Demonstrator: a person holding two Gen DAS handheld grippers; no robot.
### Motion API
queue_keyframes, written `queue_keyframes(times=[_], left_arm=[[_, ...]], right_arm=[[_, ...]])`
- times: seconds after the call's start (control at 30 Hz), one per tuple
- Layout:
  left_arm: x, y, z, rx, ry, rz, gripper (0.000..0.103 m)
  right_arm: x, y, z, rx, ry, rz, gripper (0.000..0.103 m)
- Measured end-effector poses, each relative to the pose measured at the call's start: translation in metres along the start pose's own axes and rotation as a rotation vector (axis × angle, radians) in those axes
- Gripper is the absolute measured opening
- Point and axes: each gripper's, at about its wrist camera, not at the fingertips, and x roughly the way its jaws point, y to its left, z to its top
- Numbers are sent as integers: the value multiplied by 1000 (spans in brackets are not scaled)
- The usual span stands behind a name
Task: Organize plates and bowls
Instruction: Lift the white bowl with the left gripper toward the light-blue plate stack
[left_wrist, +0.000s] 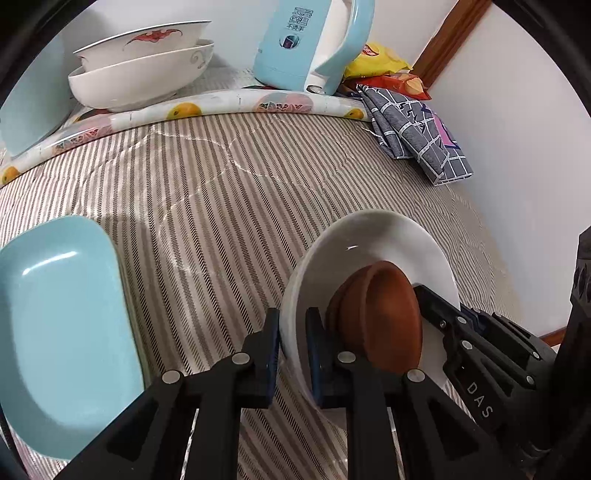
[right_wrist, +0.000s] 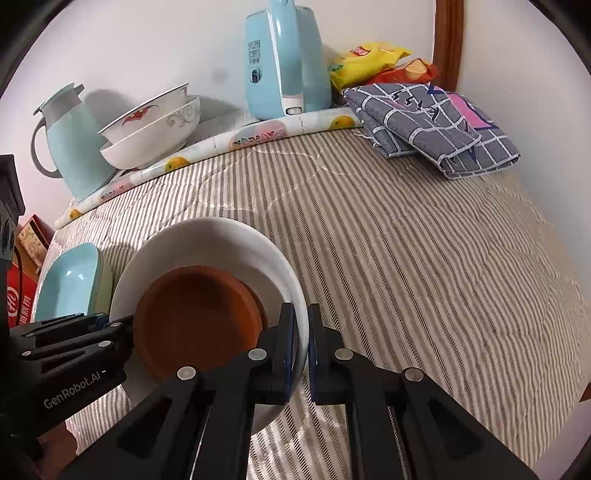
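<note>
1. Fingers of both grippers pinch the rim of the white plate (right_wrist: 221, 236): the left gripper (left_wrist: 291, 354) on one side, the right gripper (right_wrist: 302, 350) on the opposite side, each with one pad inside the rim and one outside.
2. On the plate sits a brown saucer (right_wrist: 199, 317), loose; it looks like two stacked in the left view. The plate is just above or on the striped cloth (right_wrist: 406, 258); I cannot tell which.
3. Glazed ceramic: stiff, fairly heavy, slick and breakable. The rim is the only real hold, and the two opposite grips should keep it level.
4. Tilt risks sliding the saucer off, so the carry should be slow and flat.
5. Both grippers come in low, nearly level with the plate, facing each other across it.
6. Likely targets: the stacked bowls (right_wrist: 147, 129) at the back, or the blue dish (left_wrist: 62, 314) close by on the left.
</note>
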Motion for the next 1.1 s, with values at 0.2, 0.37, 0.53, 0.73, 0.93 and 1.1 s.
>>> queue_keyframes(times=[0.2,0.37,0.53,0.73,0.93,1.1], left_arm=[[-10,2,-4,-3,-15,1,14],[-17,5,-4,-3,-24,4,14],[-25,8,-5,-8,-32,8,14],[-36,13,-7,-19,-42,4,14],[-51,19,-8,-24,-69,12,14],[-64,27,-9,-36,-85,20,14]], right_arm=[[-7,6,-3,-1,-10,7,7],[-12,13,-4,-7,-19,8,7],[-17,19,-3,-13,-21,10,7],[-26,26,-1,-20,-31,22,7],[-36,36,-1,-33,-48,32,7],[-42,48,1,-45,-60,43,7]])
